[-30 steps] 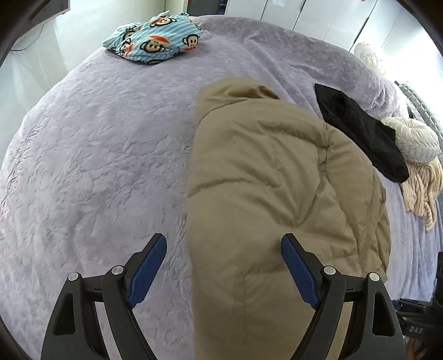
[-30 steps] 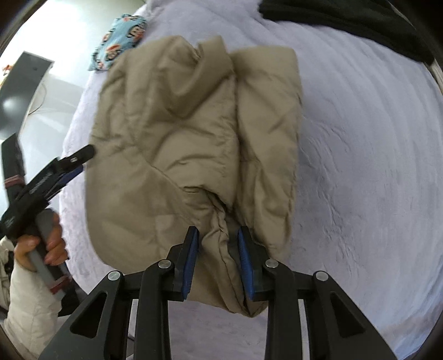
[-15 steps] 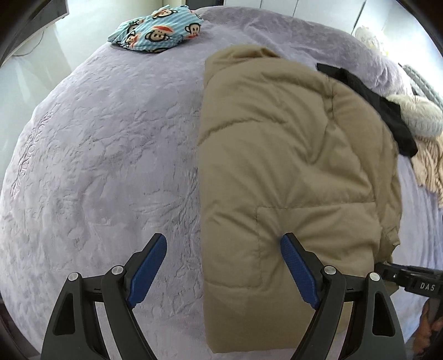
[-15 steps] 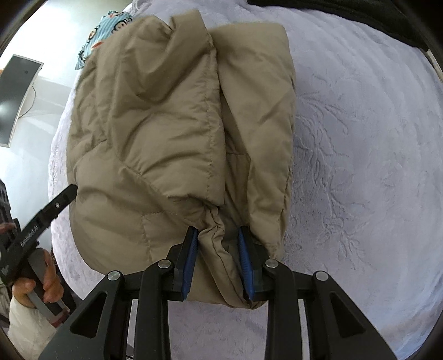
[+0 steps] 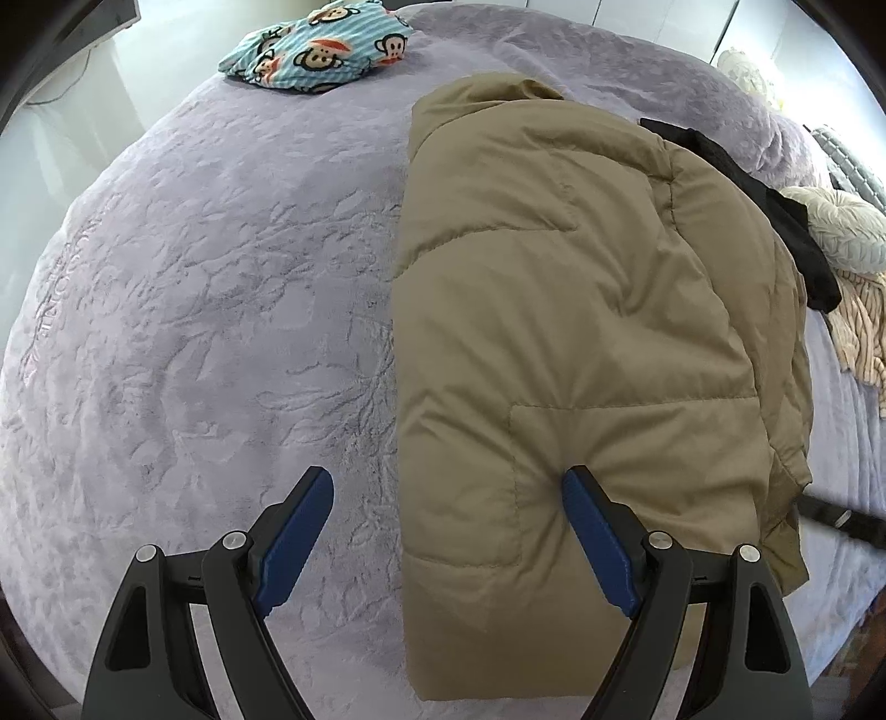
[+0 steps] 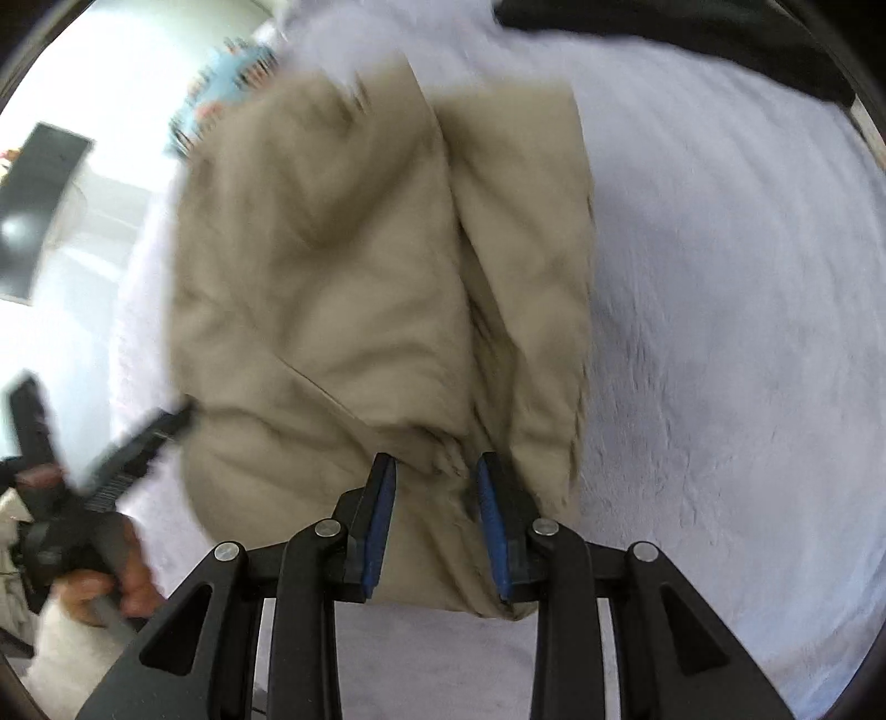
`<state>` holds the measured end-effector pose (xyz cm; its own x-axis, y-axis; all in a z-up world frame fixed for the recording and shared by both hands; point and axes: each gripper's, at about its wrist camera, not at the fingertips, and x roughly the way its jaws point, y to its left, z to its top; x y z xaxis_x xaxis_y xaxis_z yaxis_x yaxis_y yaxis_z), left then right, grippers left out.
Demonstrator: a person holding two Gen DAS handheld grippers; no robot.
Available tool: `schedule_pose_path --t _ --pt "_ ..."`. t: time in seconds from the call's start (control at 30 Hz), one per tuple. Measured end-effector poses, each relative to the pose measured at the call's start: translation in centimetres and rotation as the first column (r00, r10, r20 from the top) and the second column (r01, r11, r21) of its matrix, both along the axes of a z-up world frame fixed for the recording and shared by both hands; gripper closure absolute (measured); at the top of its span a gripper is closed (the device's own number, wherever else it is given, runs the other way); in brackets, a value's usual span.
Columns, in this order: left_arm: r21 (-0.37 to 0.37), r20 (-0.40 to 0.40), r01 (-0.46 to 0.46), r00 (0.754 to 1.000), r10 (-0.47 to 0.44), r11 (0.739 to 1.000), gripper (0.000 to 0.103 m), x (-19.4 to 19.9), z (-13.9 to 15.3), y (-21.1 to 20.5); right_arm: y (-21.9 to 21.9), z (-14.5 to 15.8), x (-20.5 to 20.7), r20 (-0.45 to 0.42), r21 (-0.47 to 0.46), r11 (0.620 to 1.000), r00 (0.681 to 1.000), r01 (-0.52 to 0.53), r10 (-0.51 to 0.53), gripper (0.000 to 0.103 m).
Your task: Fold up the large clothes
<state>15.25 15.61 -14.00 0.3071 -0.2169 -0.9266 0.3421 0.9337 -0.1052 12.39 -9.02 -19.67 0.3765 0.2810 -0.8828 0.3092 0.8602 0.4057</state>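
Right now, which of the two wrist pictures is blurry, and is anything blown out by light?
Right wrist view: motion-smeared across the tan jacket and purple bedspread, with the upper left washed out white. Left wrist view: sharp, though the fisheye bulges the bed into a dome; the monkey-print cloth reads clearly.

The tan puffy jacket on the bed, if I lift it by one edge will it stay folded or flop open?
The tan jacket probably flops open: its quilted layers lie loosely stacked. It looks puffy, so likely light for its bulk. The right gripper pinches only a bunched corner, so the smooth shell may slip.
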Motion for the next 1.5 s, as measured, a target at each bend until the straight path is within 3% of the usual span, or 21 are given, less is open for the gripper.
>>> schedule_pose_path --t 0.17,0.27,0.3,0.47,0.77,0.93,1.27,1.5 --pt "0.005 -0.01 -0.002 1.0 0.003 1.0 0.017 0.2 -0.1 -0.1 -1.6 3.2 2.1 0.117 0.002 0.997 0.99 0.075 -0.074 0.069" --pt "0.011 -0.018 0.003 1.0 -0.003 1.0 0.016 0.5 -0.3 -0.3 -2.3 3.3 5.2 0.128 -0.017 0.994 0.986 0.111 -0.108 0.069" --pt "0.018 -0.02 0.001 1.0 -0.001 1.0 0.011 0.7 -0.4 -0.3 -2.3 3.1 6.3 0.13 -0.017 0.994 0.985 0.112 -0.109 0.069" --pt "-0.005 -0.054 -0.007 0.999 0.007 1.0 0.008 1.6 -0.8 -0.3 -2.6 -0.7 11.7 0.024 -0.046 0.993 0.994 0.106 -0.105 0.069" --pt "-0.003 -0.08 0.021 0.997 -0.021 1.0 0.007 2.7 -1.0 -2.2 -3.1 -3.2 14.3 -0.028 -0.06 0.994 0.995 0.091 -0.092 0.071" --pt "0.019 -0.074 0.011 0.997 -0.009 1.0 0.007 2.2 -0.5 -2.0 -2.8 -1.7 12.8 -0.026 -0.046 0.994 0.995 0.097 -0.099 0.069" --pt "0.035 -0.091 0.0 0.996 0.003 0.999 0.008 0.0 0.9 -0.8 -1.7 1.4 4.3 -0.022 -0.031 0.99 0.99 0.136 -0.137 0.06" --pt "0.039 -0.11 0.011 0.994 -0.007 0.999 0.008 -2.1 2.1 -0.4 -0.3 1.1 -0.9 -0.079 -0.018 0.991 0.988 0.132 -0.133 0.06"
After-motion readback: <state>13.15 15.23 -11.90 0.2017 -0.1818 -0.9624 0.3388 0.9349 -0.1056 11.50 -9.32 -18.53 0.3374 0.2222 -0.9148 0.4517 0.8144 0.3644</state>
